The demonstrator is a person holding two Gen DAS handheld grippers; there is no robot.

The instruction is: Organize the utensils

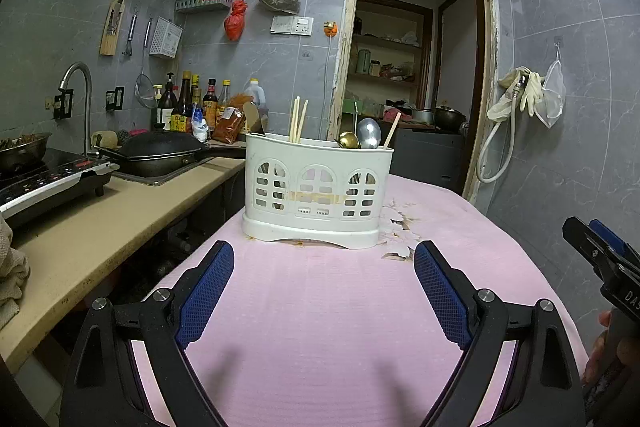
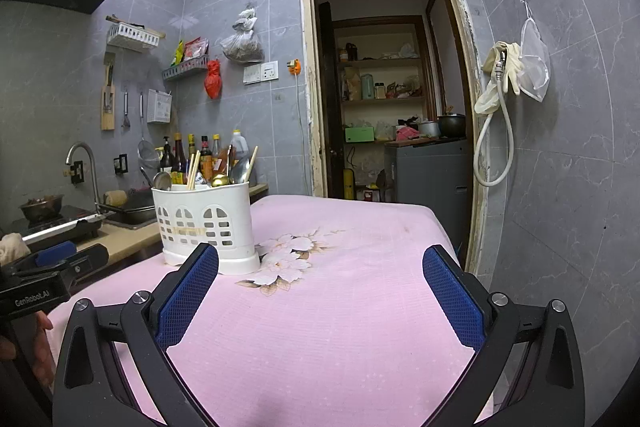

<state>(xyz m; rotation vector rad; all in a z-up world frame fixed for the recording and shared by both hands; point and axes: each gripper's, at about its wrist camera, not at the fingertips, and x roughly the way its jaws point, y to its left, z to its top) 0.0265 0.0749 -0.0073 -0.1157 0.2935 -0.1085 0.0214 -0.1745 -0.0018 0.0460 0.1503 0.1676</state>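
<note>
White utensil caddy (image 1: 314, 193) stands on pink tablecloth (image 1: 320, 307) holding chopsticks (image 1: 298, 119) and spoons (image 1: 366, 135); left gripper (image 1: 324, 263) and right gripper (image 2: 320, 267) both splayed, empty; fits either sorting pending or finished.

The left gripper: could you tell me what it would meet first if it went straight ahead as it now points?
Most likely the white utensil caddy, which stands centred ahead of the open left gripper on the pink cloth.

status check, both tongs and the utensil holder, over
Left tongs open, empty, facing white utensil holder. Right tongs open, empty. Holder upright on pink tablecloth, chopsticks and spoons inside. Nothing between tongs and holder.
</note>
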